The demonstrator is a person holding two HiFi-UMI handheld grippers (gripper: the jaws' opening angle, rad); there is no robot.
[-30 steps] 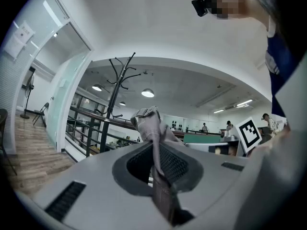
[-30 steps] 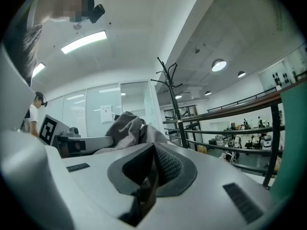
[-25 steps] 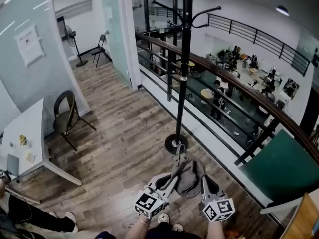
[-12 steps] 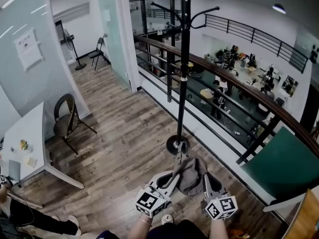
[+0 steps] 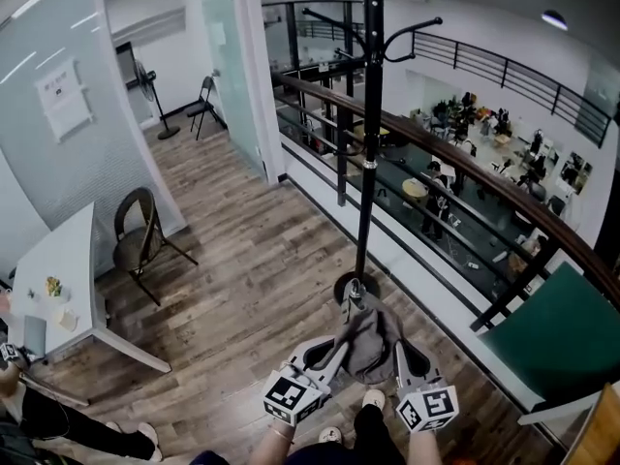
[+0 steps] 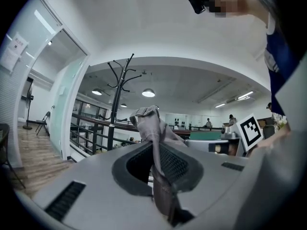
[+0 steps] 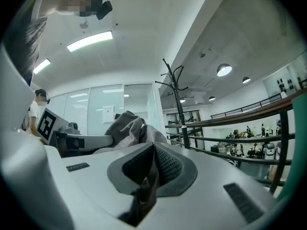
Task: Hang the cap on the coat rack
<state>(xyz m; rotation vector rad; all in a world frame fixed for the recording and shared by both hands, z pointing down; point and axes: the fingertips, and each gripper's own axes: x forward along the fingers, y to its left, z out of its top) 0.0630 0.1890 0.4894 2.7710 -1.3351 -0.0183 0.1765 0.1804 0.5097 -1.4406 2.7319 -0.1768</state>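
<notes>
The left gripper (image 5: 341,345) and the right gripper (image 5: 395,349), each grey plastic with a black-and-white marker cube, point level toward the tall black metal coat rack (image 5: 367,163), just short of its round base. Both have their jaws nearly together, and each pinches a fold of the crumpled grey fabric cap (image 5: 369,339), which spans the 2 grippers above the floor. In the left gripper view the cloth runs down between the meshed pads and rises in a peak past them. In the right gripper view a bunched edge is clamped the same way. The cap sits low in front of the rack's base, well below the curved hooks at its top. Brown wood-plank flooring (image 5: 252,260) surrounds the base. To the rack's right, a dark green panel (image 5: 547,332) leans at a railing with a brown wooden top rail and black bars (image 5: 484,185), which runs on behind the rack; beyond it lies a lower hall with people and desks. Left of the rack stand a dark round-backed chair (image 5: 131,250) and, further left, a white table (image 5: 77,250) carrying a few small items. Far behind the rack on its left are a frosted glass partition (image 5: 228,56) and a black folding chair (image 5: 205,105).
</notes>
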